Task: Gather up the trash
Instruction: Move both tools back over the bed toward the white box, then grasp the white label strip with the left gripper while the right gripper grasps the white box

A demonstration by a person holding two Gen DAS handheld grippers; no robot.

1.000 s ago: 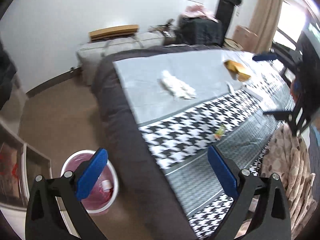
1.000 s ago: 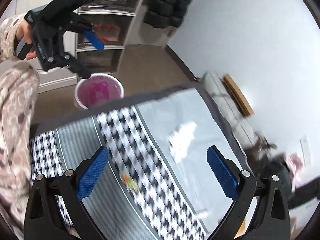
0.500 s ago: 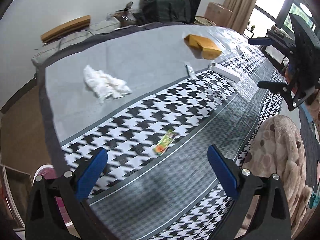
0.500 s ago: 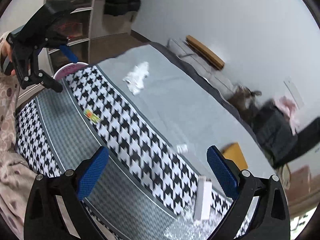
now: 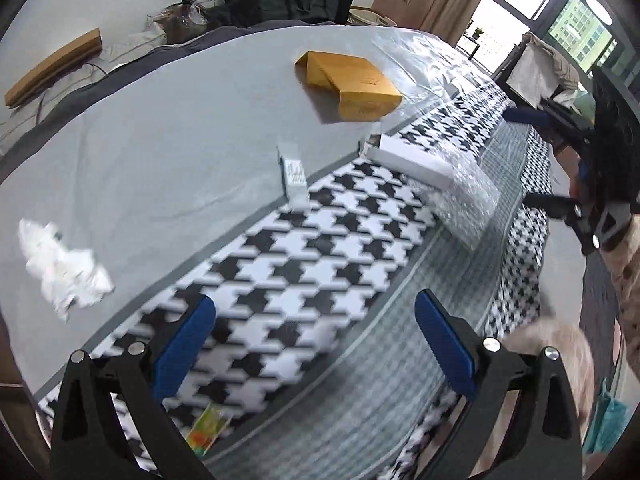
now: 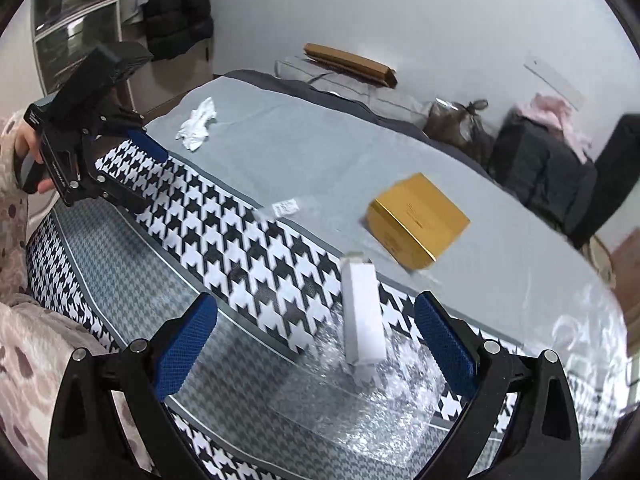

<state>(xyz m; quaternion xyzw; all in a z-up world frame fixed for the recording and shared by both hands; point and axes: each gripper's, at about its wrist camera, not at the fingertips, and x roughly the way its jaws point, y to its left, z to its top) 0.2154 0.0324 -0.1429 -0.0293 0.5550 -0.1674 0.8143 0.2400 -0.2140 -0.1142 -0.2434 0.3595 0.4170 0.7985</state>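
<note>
Trash lies spread over the bed (image 5: pixel 168 132), nothing gripped yet. L gripper (image 5: pixel 316 344) hovers over the houndstooth band, jaws wide, empty. R gripper (image 6: pixel 316 344) is also wide open and empty, above the bubble wrap (image 6: pixel 360 396) w/ the white box (image 6: pixel 362 312) lying on it.

Handling, by my guess:
- Tissue (image 5: pixel 64 268), far left on the grey sheet: v. light, soft, crushes; pinch the middle of the wad.
- Wrapper (image 5: pixel 208 426), just under the L gripper: flat, thin, prob. slippery; take an edge that lifts, else it slides on the cloth.
- Label slip (image 5: pixel 294 170): flat film, same issue.
- Bubble wrap: light, springy, slick; grab a bunched fold, not the flat.
- White box: stiff, light; close across the narrow sides.
- Yellow box (image 6: pixel 418 218): stiff card, looks too wide for the jaws; go for a flap or edge.
</note>
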